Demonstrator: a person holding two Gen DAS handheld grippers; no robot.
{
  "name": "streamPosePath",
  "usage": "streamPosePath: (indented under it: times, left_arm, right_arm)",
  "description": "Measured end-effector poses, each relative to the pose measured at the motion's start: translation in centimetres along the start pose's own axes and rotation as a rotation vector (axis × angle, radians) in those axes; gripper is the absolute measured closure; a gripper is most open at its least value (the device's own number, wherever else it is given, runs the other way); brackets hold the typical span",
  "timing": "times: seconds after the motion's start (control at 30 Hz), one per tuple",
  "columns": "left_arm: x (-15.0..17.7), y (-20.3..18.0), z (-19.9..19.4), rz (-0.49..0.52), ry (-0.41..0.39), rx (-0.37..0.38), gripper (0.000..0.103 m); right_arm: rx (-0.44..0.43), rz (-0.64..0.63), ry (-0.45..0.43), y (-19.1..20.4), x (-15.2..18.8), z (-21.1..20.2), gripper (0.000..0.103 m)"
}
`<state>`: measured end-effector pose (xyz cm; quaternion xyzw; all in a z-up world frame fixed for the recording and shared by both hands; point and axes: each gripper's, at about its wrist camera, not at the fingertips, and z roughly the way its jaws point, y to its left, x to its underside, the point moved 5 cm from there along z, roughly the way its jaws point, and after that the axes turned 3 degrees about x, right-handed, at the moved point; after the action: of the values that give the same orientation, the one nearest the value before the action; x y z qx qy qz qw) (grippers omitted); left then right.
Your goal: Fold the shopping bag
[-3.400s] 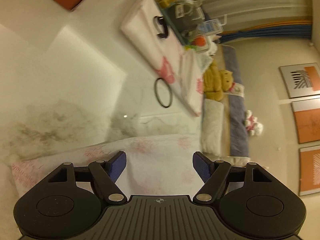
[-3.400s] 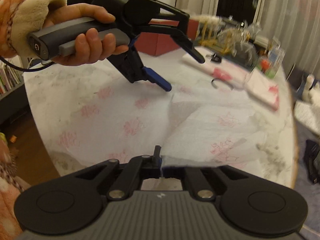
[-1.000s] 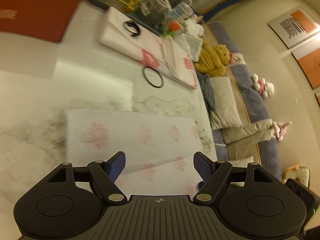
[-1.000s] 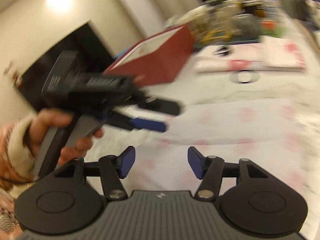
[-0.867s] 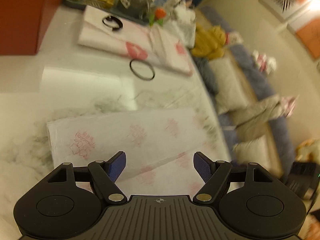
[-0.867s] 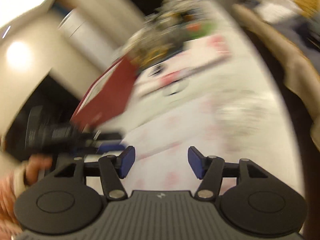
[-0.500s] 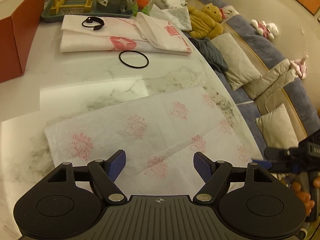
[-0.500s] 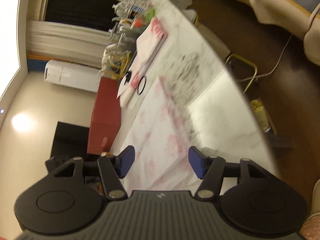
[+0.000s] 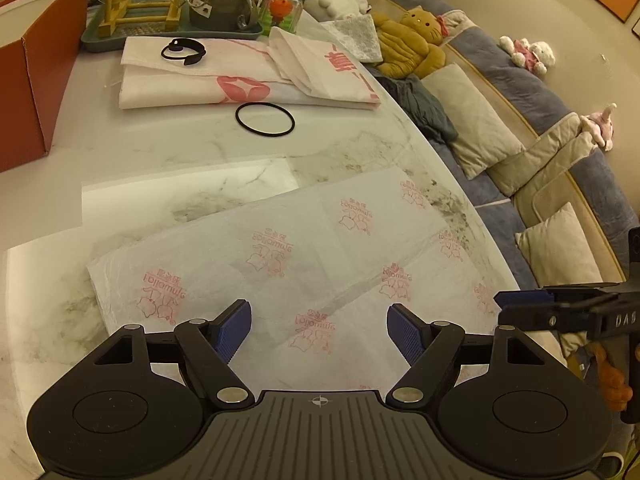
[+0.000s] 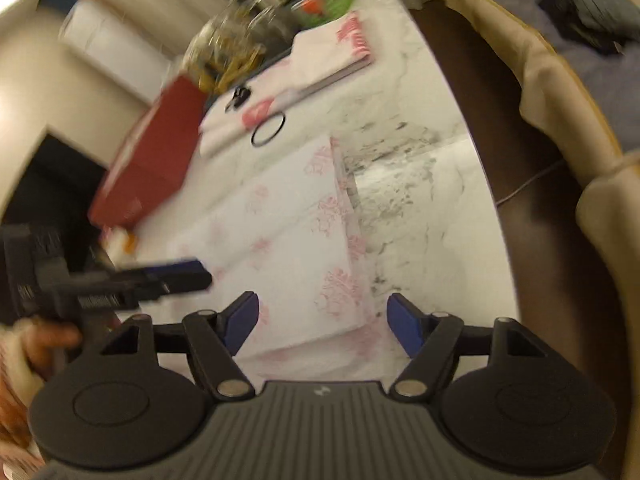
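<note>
A white shopping bag with pink prints [image 9: 288,252] lies flat on the marble table [image 9: 168,152], folded once along its length. It also shows, blurred, in the right wrist view [image 10: 288,232]. My left gripper [image 9: 319,330] is open and empty above the bag's near edge. My right gripper [image 10: 322,322] is open and empty above the bag's end near the table edge. The right gripper's fingers [image 9: 536,302] appear at the right of the left wrist view; the left gripper's fingers [image 10: 176,272] appear at the left of the right wrist view.
Behind the bag lie a black elastic ring [image 9: 265,119], folded white and pink bags [image 9: 248,76] with a black clip [image 9: 183,51], a red box [image 9: 36,64] and a tray of glassware [image 9: 172,4]. The table's curved edge and a sofa [image 9: 532,128] are to the right.
The right gripper let go of the bag's fold and swung round to the bag's right end. The left gripper pulled back toward the near edge. The bag now lies folded flat.
</note>
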<state>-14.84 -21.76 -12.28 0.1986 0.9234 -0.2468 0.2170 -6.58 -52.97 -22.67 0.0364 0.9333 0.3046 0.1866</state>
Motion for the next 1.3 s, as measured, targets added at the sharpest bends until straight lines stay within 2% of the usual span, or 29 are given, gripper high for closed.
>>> streamPosePath:
  times: [0.07, 0.1, 0.23, 0.3, 0.4, 0.43, 0.6, 0.67, 0.73, 0.77, 0.8, 0.87, 0.93, 1.0, 1.1, 1.3]
  left_arm:
    - [0.1, -0.1, -0.1, 0.006, -0.001, -0.002, 0.028]
    - [0.1, -0.1, -0.1, 0.009, -0.003, -0.002, 0.028]
    - [0.3, -0.3, -0.1, 0.039, -0.002, -0.012, 0.028]
    - [0.3, -0.3, -0.1, 0.035, -0.005, -0.012, 0.028]
    - [0.2, 0.0, -0.2, 0.011, -0.010, -0.001, 0.028]
    - [0.2, 0.0, -0.2, 0.010, -0.011, -0.001, 0.028]
    - [0.2, 0.1, -0.2, -0.008, -0.017, -0.001, 0.028]
    - [0.2, 0.4, -0.3, -0.043, -0.026, 0.009, 0.028]
    - [0.1, 1.1, -0.5, -0.131, -0.040, 0.038, 0.028]
    - [0.1, 1.6, -0.6, -0.189, -0.044, 0.060, 0.028]
    - [0.1, 2.3, -0.6, -0.259, -0.041, 0.090, 0.028]
    - [0.1, 3.5, -0.9, -0.395, -0.045, 0.150, 0.028]
    - [-0.5, 4.3, -1.8, -0.480, -0.108, 0.216, 0.028]
    - [-1.5, 4.6, -2.3, -0.524, -0.154, 0.279, 0.028]
    - [-3.0, 4.5, -1.0, -0.561, -0.144, 0.348, 0.028]
    - [-4.5, 4.7, 3.2, -0.680, -0.099, 0.374, 0.028]
  right_arm:
    - [0.022, -0.032, 0.009, 0.6, 0.0, 0.1, 0.030]
    - [0.003, -0.026, 0.015, 0.7, 0.2, 0.2, 0.027]
    - [-0.235, 0.123, 0.072, -0.2, 2.5, 0.3, 0.026]
    - [-0.313, 0.208, 0.081, -0.7, 3.1, 0.6, 0.026]
    - [-0.502, 0.378, 0.086, -1.5, 4.2, 1.2, 0.022]
    - [-0.539, 0.404, 0.086, -1.4, 4.5, 1.3, 0.022]
    - [-0.483, 0.371, 0.020, 1.1, 4.2, 1.7, 0.015]
    - [-0.397, 0.308, 0.004, 2.5, 4.1, 2.0, 0.017]
    - [-0.300, 0.238, -0.007, 3.9, 4.0, 2.2, 0.046]
    - [-0.245, 0.210, 0.004, 4.2, 4.1, 2.5, 0.088]
    - [-0.187, 0.186, 0.023, 4.4, 4.2, 2.9, 0.101]
    - [-0.128, 0.161, 0.022, 4.1, 4.2, 2.8, 0.101]
    - [-0.111, 0.133, 0.017, 3.9, 4.0, 2.4, 0.101]
    - [-0.102, 0.103, 0.017, 3.8, 3.8, 2.0, 0.101]
    - [-0.095, 0.068, 0.025, 3.9, 3.9, 2.0, 0.101]
    - [-0.050, -0.027, 0.028, 4.8, 4.1, 2.1, 0.101]
